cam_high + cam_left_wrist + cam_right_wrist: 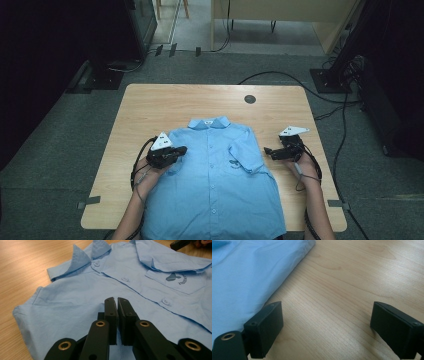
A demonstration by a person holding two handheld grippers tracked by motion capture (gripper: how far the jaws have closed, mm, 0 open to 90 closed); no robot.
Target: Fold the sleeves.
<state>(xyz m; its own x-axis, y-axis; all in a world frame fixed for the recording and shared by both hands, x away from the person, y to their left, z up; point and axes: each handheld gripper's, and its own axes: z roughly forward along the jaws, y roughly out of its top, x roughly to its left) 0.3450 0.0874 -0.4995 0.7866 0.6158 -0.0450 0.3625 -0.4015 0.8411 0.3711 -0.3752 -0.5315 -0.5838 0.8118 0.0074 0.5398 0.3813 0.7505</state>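
Shirt: a light blue short-sleeved shirt [215, 175] lies face up and buttoned on the wooden table [150, 105], collar [209, 122] towards the far edge, hem hanging near the person's side.
Sleeves: the one on the person's right is folded in over the chest pocket [180, 280]; the one on the left looks tucked under the left gripper, though I can't be sure how it lies.
Left gripper: the left gripper [117, 302] sits over the shirt's left shoulder area, jaws drawn nearly together with only a thin slit between them. From where I stand no cloth shows pinched in that slit.
Right gripper: the right gripper [327, 325] hovers over bare wood just beside the shirt's right edge, jaws spread wide, holding nothing.
How it will handle: I'd judge it light, soft and limp. It will sag, crease and drag along the tabletop rather than keep its shape, and thin cotton can slide out of a shallow pinch.
Where to take hold: seams, the sleeve hem or the side edge look best, since doubled cloth gives the pads more to bite. Buttons and the placket are poor spots.
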